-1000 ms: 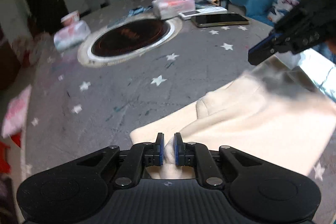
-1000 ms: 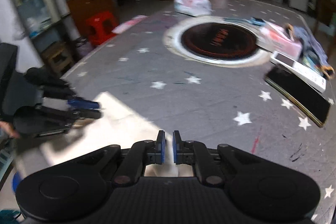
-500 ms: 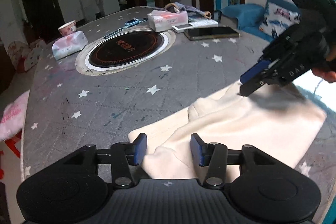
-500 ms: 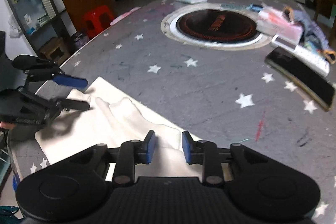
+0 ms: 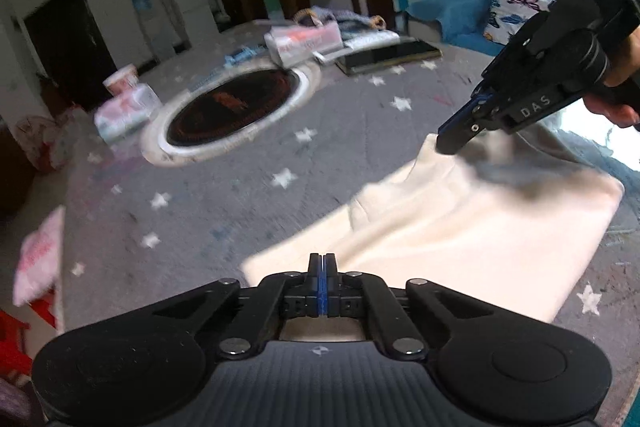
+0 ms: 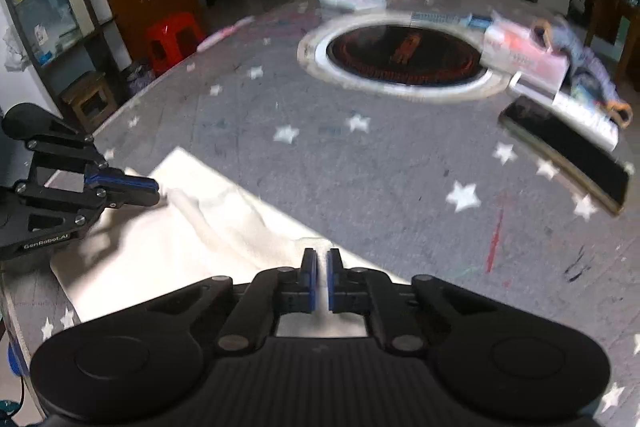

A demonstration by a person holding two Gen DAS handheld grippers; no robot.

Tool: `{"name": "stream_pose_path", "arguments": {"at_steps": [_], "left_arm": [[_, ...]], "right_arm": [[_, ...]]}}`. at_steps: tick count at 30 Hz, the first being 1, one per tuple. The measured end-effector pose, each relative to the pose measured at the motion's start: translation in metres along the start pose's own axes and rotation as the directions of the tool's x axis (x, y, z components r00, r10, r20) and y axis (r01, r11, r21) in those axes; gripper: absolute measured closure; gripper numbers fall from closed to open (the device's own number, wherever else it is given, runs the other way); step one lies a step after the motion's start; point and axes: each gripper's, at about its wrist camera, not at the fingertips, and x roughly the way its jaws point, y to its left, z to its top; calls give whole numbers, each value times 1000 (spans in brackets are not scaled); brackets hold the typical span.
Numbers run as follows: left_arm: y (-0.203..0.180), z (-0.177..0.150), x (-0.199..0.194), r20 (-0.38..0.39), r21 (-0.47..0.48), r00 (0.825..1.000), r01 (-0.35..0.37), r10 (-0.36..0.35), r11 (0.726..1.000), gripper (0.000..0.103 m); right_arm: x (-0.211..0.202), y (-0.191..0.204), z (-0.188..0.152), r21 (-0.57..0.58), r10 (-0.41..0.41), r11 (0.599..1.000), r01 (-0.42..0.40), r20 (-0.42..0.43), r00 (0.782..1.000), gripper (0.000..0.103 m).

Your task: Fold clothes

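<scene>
Clothing here is one cream garment (image 5: 460, 227) lying flat at our near edge of the table (image 5: 340, 131), its long axis running between our hands. We have the left gripper (image 5: 322, 261) pinched shut on one far corner and the right gripper (image 6: 318, 259) nipping the other, each equally close to its own end.

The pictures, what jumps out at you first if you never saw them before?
First comes the cream cloth spread on the near part of the grey star-patterned table. A black claw is at each of two spots on its far edge: the left claw pressed shut there and the right claw nearly shut with cloth between its tips. Behind them, a big dark round cooktop with a white rim sits in the middle of the table.
</scene>
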Motion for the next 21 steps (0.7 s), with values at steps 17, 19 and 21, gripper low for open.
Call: {"name": "stream_pose_path", "arguments": {"at_steps": [17, 19, 21], "left_arm": [[19, 14, 13, 22, -137, 999, 30, -27, 990, 78], [13, 15, 11, 29, -126, 999, 39, -35, 991, 49], [7, 16, 15, 22, -115, 999, 43, -41, 992, 46]], "right_arm": [[14, -10, 12, 56, -98, 994, 95, 38, 994, 92], [9, -5, 11, 37, -90, 995, 89, 46, 995, 91], [4, 0, 11, 18, -83, 996, 82, 54, 995, 90]]}}
